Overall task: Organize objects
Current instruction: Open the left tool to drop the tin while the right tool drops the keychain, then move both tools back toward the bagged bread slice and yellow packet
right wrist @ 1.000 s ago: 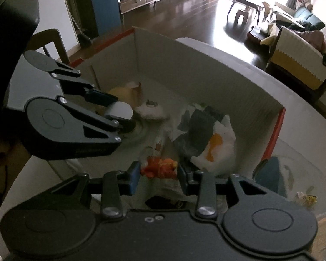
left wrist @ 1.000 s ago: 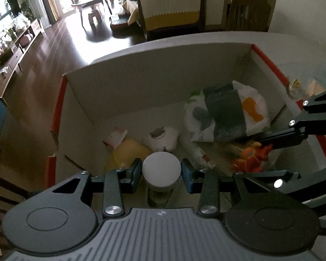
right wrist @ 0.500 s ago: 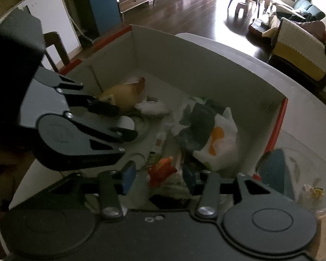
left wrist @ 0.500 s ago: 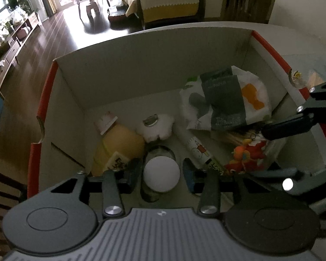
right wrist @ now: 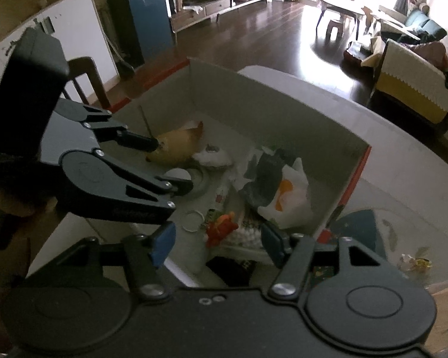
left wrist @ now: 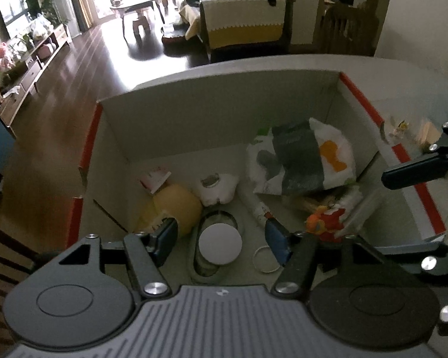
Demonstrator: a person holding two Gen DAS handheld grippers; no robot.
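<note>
A cardboard box (left wrist: pixel 179 125) (right wrist: pixel 283 110) with red-edged flaps holds the objects. A clear jar with a white lid (left wrist: pixel 220 244) (right wrist: pixel 179 176) lies on the box floor, just below my left gripper (left wrist: pixel 221 238) (right wrist: pixel 170 164), which is open above it with nothing between its fingers. An orange-red toy (left wrist: pixel 325 223) (right wrist: pixel 221 226) rests on the floor near the right wall. My right gripper (right wrist: pixel 216 241) hovers open over that toy; one of its fingers (left wrist: pixel 415 170) shows in the left wrist view.
Also in the box: a yellow bottle (left wrist: pixel 176 205) (right wrist: pixel 176 146), a white pouch (left wrist: pixel 216 186), a printed plastic bag (left wrist: pixel 304 158) (right wrist: pixel 283 194), a tube (left wrist: pixel 257 205) and a white ring (left wrist: pixel 264 259) (right wrist: pixel 193 220). Small items (right wrist: pixel 415 261) lie on the table right of the box.
Both grippers opened. The left one let the white-lidded jar down onto the box floor, the right one dropped the orange-red toy, and both have lifted back from the box.
</note>
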